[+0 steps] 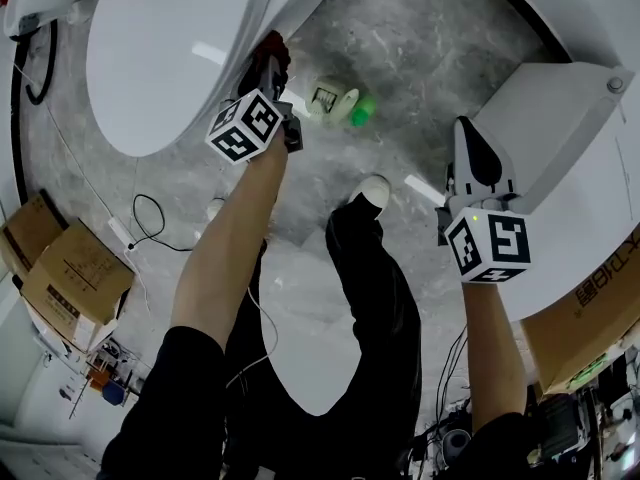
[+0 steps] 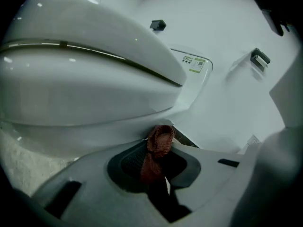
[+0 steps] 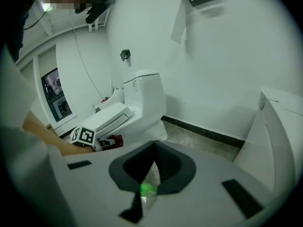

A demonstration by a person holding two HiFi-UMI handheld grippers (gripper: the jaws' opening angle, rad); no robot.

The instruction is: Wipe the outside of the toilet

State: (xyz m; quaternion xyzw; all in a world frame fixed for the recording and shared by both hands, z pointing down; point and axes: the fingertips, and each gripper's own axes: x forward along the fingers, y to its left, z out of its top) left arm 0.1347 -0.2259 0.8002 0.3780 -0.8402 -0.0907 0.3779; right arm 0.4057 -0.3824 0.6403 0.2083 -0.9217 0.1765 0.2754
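Grey marble floor [image 1: 420, 38], white walls [image 3: 227, 56], cardboard boxes [image 1: 65, 278] at edge.

Toilet [image 1: 160, 58] common to all three views

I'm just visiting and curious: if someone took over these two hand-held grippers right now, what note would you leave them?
Left gripper: shut on the red cloth, which is against the toilet side, just under the seat.
Right gripper: shut, empty, held off to the side.
Done: cannot tell how much is wiped.
Left: probably the rest of the outer bowl, base and tank.
A green-capped bottle lies on the floor nearby.
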